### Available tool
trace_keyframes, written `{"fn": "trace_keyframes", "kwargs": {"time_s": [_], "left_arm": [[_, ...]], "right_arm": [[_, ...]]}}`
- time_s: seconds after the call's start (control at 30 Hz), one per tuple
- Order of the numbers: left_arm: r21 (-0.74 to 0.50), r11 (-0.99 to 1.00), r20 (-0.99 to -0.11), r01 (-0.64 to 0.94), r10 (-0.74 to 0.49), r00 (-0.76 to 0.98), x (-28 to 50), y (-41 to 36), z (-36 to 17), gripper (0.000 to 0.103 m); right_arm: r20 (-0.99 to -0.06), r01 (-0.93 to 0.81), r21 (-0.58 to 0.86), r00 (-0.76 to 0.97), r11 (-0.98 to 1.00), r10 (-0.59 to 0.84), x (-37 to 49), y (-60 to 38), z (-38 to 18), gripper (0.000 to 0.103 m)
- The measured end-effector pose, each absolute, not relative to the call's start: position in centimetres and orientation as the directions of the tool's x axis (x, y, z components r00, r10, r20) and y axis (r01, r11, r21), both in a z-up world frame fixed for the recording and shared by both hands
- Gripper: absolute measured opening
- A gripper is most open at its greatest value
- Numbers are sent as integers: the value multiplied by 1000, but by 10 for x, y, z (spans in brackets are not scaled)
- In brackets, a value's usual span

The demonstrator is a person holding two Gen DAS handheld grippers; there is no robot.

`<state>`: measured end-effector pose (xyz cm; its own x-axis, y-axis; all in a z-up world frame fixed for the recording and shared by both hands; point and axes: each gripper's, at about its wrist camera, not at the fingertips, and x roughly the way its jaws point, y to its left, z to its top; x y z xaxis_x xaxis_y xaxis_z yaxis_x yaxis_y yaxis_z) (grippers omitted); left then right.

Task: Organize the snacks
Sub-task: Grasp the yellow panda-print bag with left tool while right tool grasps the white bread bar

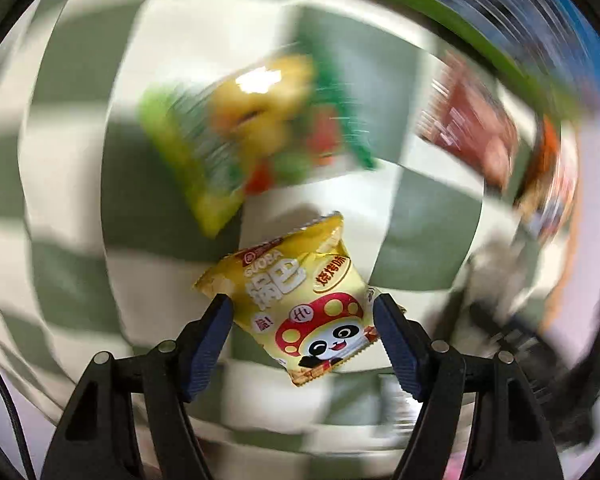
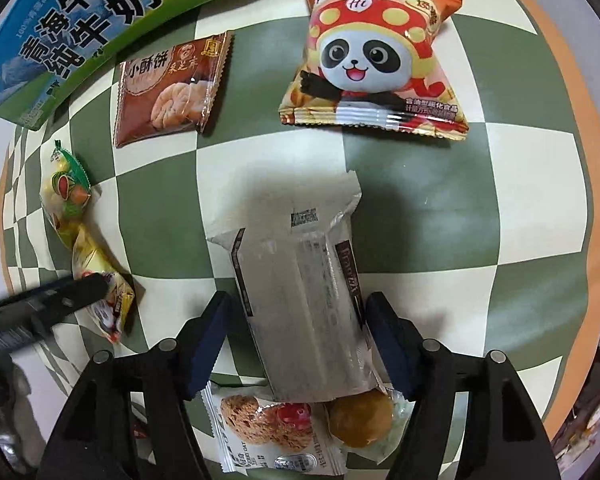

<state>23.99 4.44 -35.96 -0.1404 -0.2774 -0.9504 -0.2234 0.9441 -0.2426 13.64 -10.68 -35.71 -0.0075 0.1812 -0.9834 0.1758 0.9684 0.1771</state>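
Green-and-cream checkered cloth [image 2: 400, 168] is spread over the table. Left hand-held gripper [image 1: 302, 316]: a small yellow panda snack bag [image 1: 300, 300] is pinched between the blue pads and seen sharp against a blurred background. Right hand-held gripper [image 2: 296, 320]: jaws half spread around a grey wrapped bar [image 2: 300, 300]; contact cannot be told. An orange panda bag [image 2: 372, 60] is seen far right, a brown biscuit pack [image 2: 168, 88] far left, a milk carton [image 2: 80, 20] at the far-left edge, and an oat cookie pack [image 2: 260, 432] nearest.

Green-and-cream checkered tablecloth [image 2: 440, 200]
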Motion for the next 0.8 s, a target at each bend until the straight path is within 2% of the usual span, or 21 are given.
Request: {"fn": "trace_keyframes", "kwargs": {"time_s": [0.07, 0.17, 0.27, 0.33, 0.5, 0.6, 0.67, 0.8], "left_arm": [[-293, 874, -914, -389, -375, -155, 237, 61, -374, 72], [-310, 770, -858, -557, -479, -184, 232, 71, -400, 72], [-319, 674, -823, -667, -546, -158, 227, 74, -413, 73], [-324, 667, -823, -671, -548, -147, 221, 73, -422, 73], [-325, 769, -863, -551, -479, -159, 234, 61, -420, 73], [-339, 845, -887, -414, -434, -159, 241, 41, -405, 73], [-303, 921, -934, -244, -338, -117, 241, 24, -384, 73], [-236, 969, -971, 78, -231, -59, 234, -13, -360, 73]], "right_arm": [[-984, 175, 174, -8, 969, 179, 142, -111, -360, 72], [-985, 173, 166, -12, 971, 170, 148, -108, -366, 72], [-987, 175, 155, -8, 972, 159, 149, -97, -374, 72], [-987, 177, 155, -4, 972, 158, 150, -96, -375, 72], [-987, 173, 159, 6, 972, 160, 140, -79, -380, 72], [-981, 201, 191, -5, 961, 196, 136, -83, -378, 73], [-974, 207, 217, -11, 954, 224, 136, -86, -378, 83], [-975, 187, 213, -19, 959, 221, 135, -84, -380, 87]]}}
